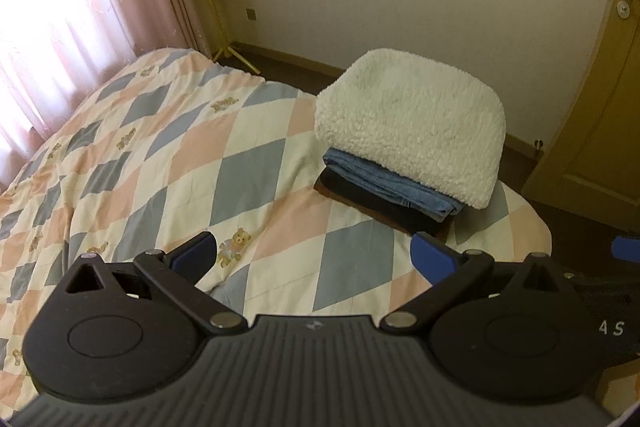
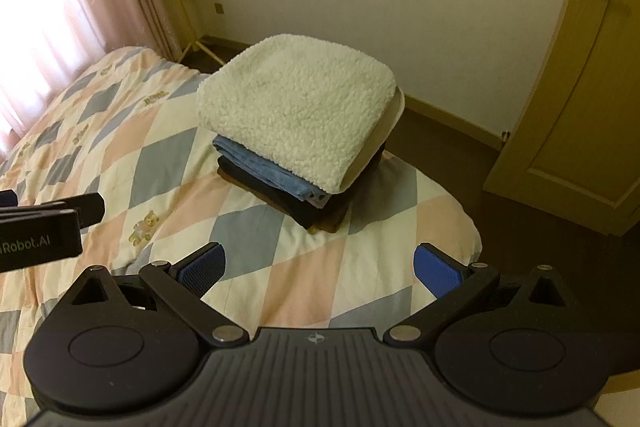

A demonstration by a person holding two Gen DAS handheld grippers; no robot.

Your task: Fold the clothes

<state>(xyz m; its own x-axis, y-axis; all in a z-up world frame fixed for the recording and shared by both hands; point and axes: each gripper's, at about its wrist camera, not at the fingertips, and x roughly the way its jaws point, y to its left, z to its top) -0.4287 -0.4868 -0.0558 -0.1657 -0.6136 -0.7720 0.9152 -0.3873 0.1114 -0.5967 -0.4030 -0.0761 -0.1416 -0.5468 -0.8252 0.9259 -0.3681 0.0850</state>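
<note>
A stack of folded clothes sits near the bed's far right corner: a white fleece garment [image 1: 408, 123] on top, a blue denim piece [image 1: 384, 183] under it, and dark and brown pieces [image 1: 380, 205] at the bottom. The stack also shows in the right wrist view, with the fleece [image 2: 296, 107] above the denim [image 2: 264, 167]. My left gripper [image 1: 314, 261] is open and empty, above the quilt in front of the stack. My right gripper [image 2: 320, 267] is open and empty, also in front of the stack. The left gripper's body [image 2: 44, 227] shows at the left edge of the right wrist view.
The bed has a diamond-patterned quilt [image 1: 160, 155] with teddy bears. Pink curtains [image 1: 80, 19] hang at the left. A yellow stand [image 1: 224, 39] is in the corner. A wooden door [image 2: 580, 87] is at the right, with dark floor [image 2: 460, 155] beyond the bed.
</note>
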